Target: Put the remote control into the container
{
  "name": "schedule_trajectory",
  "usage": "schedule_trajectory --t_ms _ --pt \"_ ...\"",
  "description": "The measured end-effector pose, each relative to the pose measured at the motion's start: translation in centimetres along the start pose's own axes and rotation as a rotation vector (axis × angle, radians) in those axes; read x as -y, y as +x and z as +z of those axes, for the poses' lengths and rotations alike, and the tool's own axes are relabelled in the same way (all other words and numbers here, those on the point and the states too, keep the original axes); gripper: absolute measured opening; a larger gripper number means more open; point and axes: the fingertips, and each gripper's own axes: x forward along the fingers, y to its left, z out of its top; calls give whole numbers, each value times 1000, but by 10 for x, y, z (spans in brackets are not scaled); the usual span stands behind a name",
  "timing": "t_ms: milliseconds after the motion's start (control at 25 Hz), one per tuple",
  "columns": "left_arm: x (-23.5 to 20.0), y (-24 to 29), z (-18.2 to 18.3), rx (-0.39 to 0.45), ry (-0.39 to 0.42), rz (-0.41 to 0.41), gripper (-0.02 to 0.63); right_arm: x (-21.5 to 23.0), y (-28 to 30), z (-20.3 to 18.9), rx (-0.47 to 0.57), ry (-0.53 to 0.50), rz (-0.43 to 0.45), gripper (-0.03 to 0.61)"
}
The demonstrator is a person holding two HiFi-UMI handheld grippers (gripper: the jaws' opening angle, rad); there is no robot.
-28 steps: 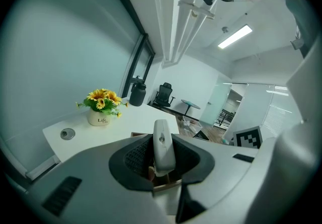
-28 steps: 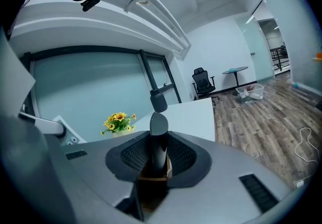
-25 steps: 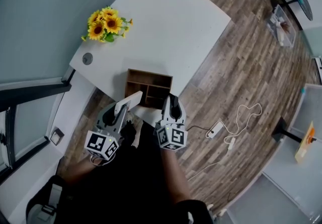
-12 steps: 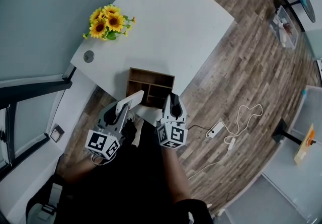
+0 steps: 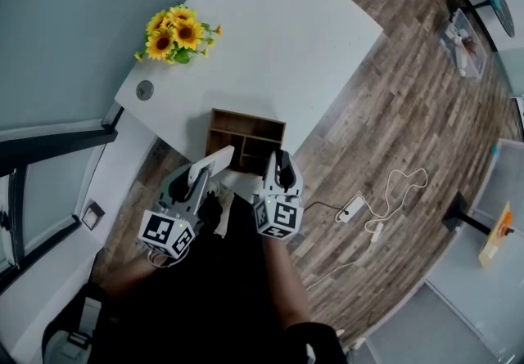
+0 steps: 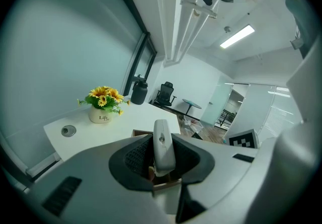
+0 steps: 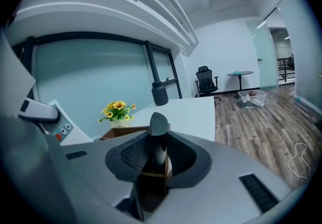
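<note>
Little was shifted over 0.5 s: the remote control [image 5: 214, 164] was clamped by the left gripper [image 5: 203, 177] beside the container [image 5: 246, 119]'s near side, not yet inserted; a dark slim object [image 7: 157, 140] was pinched by the right gripper [image 5: 280, 176].

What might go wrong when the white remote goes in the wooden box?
The white remote sticks far out of the left gripper, so it might tip or slip. The wooden container sits near the table edge; a bump might push it off. Its compartments look narrow, so the remote may catch.
</note>
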Motion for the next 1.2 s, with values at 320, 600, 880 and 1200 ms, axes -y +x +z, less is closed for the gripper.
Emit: schedule_trajectory --t_ms 320,600,880,1200 --pt "-1 0 0 -6 -1 2 95 -1 4 -2 -22 -10 -11 97" --pt "-4 4 -1 -10 -4 -1 95 0 9 -6 -40 -24 -21 97" --pt "-6 5 -1 -9 -4 -1 95 -3 13 -11 -67 -64 -26 97" --pt "-6 7 -1 -9 -7 -4 95 -2 15 -14 -78 -72 -27 97"
